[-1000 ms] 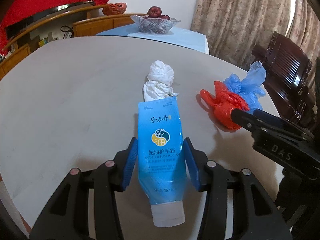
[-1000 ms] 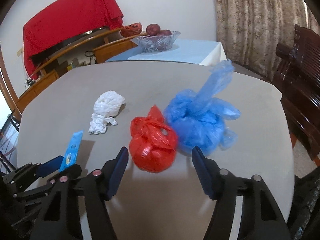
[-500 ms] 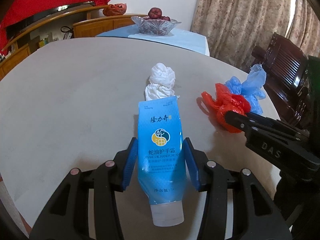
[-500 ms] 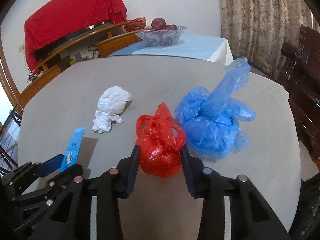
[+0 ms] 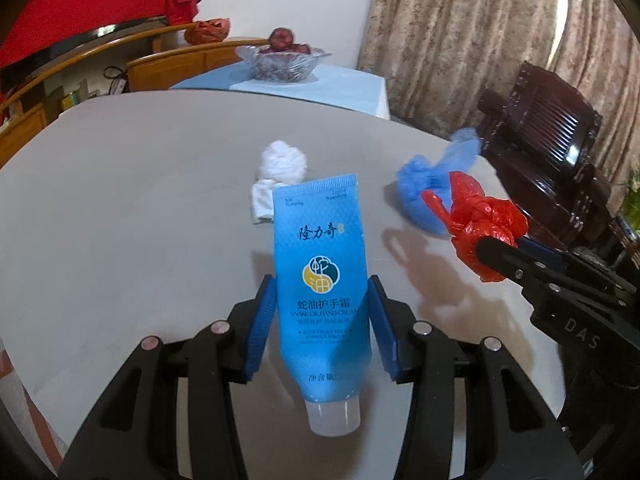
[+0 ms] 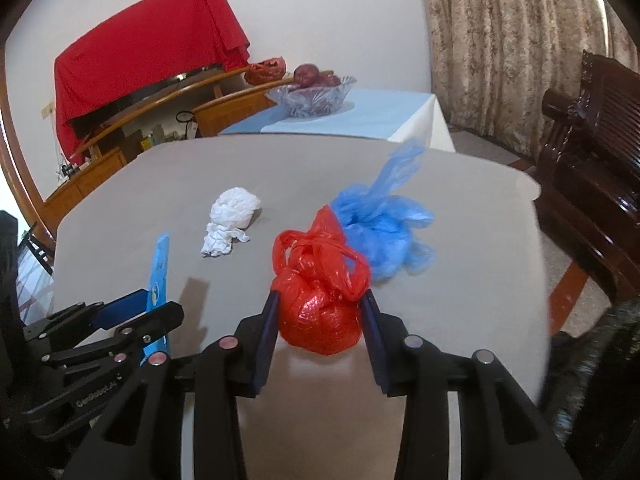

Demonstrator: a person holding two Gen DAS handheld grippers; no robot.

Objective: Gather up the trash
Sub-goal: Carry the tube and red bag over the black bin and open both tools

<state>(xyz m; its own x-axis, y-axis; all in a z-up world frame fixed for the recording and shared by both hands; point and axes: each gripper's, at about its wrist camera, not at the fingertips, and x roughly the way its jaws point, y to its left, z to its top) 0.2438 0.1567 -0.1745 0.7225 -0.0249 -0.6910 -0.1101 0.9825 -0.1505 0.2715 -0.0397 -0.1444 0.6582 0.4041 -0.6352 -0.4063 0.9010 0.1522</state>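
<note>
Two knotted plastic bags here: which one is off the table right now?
The red bag, clamped in the right gripper. The blue bag lies on the table behind it.

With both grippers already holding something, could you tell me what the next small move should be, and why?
Probably carry both items away to wherever the trash goes. The left gripper is clamped on the blue hand-cream tube, and the right gripper has closed on the red bag. The blue bag and white tissue remain on the table.
</note>
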